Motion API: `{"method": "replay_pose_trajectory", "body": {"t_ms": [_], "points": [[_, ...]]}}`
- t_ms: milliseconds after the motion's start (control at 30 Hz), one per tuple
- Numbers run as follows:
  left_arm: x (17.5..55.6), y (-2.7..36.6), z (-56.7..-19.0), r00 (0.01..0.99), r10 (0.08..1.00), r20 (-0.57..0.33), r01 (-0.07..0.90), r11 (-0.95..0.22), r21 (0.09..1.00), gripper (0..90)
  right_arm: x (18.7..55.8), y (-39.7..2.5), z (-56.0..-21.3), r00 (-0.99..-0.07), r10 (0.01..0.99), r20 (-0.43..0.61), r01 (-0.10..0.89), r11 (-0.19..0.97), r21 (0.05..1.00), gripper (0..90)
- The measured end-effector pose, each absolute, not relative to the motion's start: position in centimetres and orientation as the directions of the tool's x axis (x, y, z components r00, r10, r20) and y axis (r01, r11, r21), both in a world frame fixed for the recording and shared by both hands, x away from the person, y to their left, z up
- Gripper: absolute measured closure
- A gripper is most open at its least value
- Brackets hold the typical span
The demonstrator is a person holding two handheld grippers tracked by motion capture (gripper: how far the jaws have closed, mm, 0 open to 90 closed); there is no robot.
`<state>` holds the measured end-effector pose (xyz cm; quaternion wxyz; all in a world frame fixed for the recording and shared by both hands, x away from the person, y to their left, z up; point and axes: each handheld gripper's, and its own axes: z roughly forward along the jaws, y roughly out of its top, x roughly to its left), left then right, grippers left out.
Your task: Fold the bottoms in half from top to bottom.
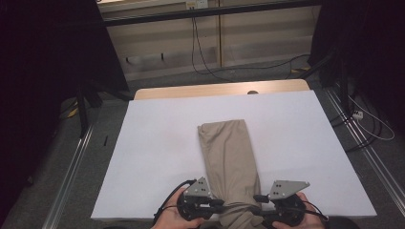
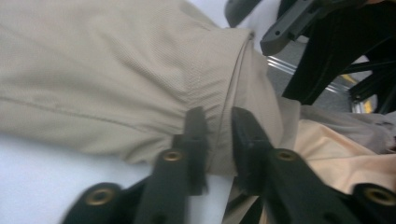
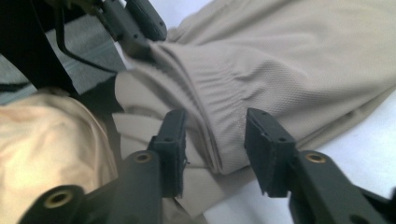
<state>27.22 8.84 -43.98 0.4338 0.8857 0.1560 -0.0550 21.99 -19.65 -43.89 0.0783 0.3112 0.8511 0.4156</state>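
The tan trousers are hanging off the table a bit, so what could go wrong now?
1. The tan trousers hang over the near edge of the white table; a pull toward the person could slide them off.
2. The right gripper has its jaws open around the gathered waistband, so it may close on too little cloth and slip.
3. The left gripper has only a narrow gap around a fold; one-sided pulling could bunch the folded cloth.

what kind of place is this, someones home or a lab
Most likely a lab or recording rig, not a home: a white-covered table ringed by black curtains, metal rails on the floor, loose cables, and beige trousers laid out between the two handheld grippers.
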Motion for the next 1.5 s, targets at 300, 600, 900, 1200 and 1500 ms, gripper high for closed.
{"method": "replay_pose_trajectory", "body": {"t_ms": [300,600,900,1200,1500], "points": [[30.2,10.0,-42.4,0.894,0.423,-0.147,0.359,-0.481,0.800,33.3,24.1,-20.5,-42.4,-0.743,0.655,0.134,0.471,0.371,0.800,29.1],[36.4,10.7,-42.8,0.824,0.559,-0.090,0.378,-0.426,0.822,17.5,31.3,-21.1,-42.1,-0.694,0.711,0.119,0.494,0.348,0.797,32.2],[44.1,11.4,-42.7,0.752,0.649,-0.121,0.429,-0.342,0.836,21.0,39.3,-20.9,-41.1,-0.627,0.773,0.095,0.465,0.274,0.842,35.8],[50.2,10.1,-43.6,0.714,0.689,-0.126,0.502,-0.379,0.777,28.9,47.9,-20.0,-42.8,-0.568,0.821,0.060,0.525,0.306,0.795,49.0],[51.7,9.1,-46.0,0.706,0.696,-0.132,0.537,-0.404,0.740,29.6,51.1,-19.8,-45.6,-0.570,0.816,0.094,0.582,0.320,0.747,41.9]]}}
